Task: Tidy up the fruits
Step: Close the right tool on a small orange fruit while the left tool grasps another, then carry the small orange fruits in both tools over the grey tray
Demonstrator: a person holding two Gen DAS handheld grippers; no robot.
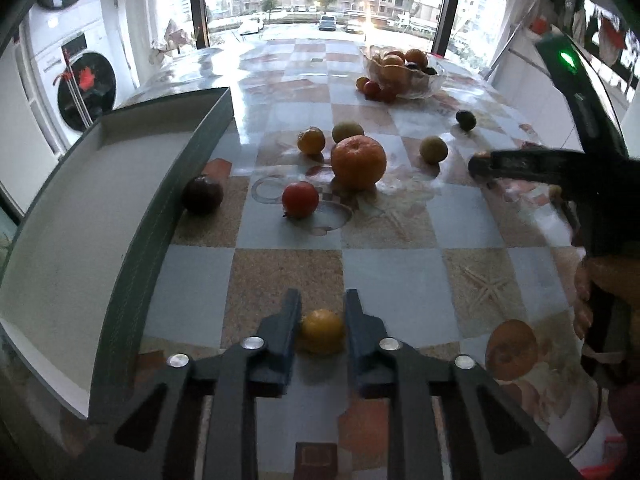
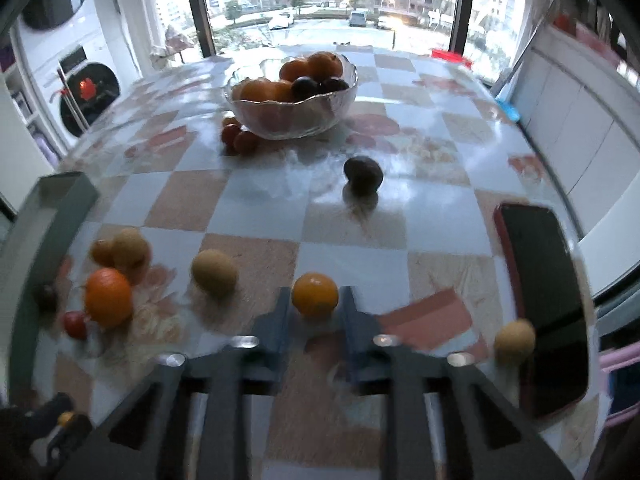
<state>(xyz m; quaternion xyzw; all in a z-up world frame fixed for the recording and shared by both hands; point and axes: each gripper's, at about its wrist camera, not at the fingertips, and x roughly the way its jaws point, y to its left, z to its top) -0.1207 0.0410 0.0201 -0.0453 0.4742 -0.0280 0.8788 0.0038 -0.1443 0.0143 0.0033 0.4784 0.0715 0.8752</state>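
Note:
My left gripper [image 1: 322, 312] is shut on a small yellow fruit [image 1: 322, 330] just above the checkered table. My right gripper [image 2: 315, 306] is shut on a small orange [image 2: 315, 294]; its arm [image 1: 560, 164] shows at the right of the left wrist view. Loose fruit lies on the table: a big orange [image 1: 359, 162], a red tomato [image 1: 300, 199], a dark plum [image 1: 202, 194] against the green tray [image 1: 132, 272], small yellow-green fruits [image 1: 433, 149], and a dark fruit [image 2: 363, 174]. A glass bowl [image 2: 292, 120] holds oranges and plums.
A black phone in a red case [image 2: 544, 300] lies at the table's right edge, with a yellowish fruit [image 2: 515, 340] beside it. Cherry tomatoes [image 2: 238, 138] sit by the bowl. An orange slice print [image 1: 512, 350] marks the tablecloth. Washing machines [image 1: 80, 84] stand left.

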